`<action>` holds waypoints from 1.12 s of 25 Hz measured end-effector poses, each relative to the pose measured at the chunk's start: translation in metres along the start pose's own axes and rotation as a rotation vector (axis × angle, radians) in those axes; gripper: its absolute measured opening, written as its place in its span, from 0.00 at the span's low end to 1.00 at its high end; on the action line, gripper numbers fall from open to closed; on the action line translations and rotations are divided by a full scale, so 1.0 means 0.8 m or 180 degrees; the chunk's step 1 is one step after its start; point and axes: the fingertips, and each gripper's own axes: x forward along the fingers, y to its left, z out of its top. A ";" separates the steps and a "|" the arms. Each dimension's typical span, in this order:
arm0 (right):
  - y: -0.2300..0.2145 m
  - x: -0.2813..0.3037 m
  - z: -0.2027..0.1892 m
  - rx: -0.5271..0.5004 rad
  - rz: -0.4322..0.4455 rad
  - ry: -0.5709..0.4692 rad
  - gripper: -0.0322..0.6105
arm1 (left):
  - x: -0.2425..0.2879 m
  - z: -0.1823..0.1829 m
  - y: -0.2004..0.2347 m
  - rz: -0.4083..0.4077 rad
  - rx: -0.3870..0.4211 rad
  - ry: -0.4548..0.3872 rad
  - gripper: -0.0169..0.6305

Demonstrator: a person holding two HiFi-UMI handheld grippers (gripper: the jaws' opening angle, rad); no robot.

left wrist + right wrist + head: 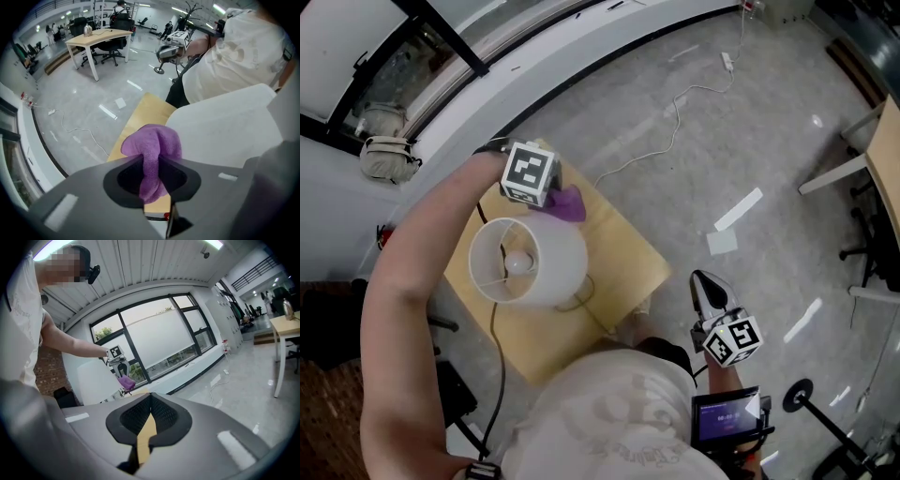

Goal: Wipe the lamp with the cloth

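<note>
White short-sleeved T-shirt [609, 412], faint print. Left gripper [557, 194] and right gripper [711, 292]: grey, each bearing a black-and-white marker cube.

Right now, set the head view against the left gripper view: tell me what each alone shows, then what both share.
Only the head view: the bulb inside the lampshade, seen from above, and a beige bag on the window ledge.

Only the left gripper view: the left gripper up close, its jaws shut on a fold of the purple cloth, and a desk with office chairs far behind.

Both: the purple cloth, the lampshade, the wooden table, the right gripper and the white cable on the floor.
</note>
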 end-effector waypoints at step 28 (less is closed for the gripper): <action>0.021 0.006 0.002 0.0032 0.0094 -0.0037 0.07 | -0.184 0.088 -0.100 -0.0188 0.0465 -0.0451 0.16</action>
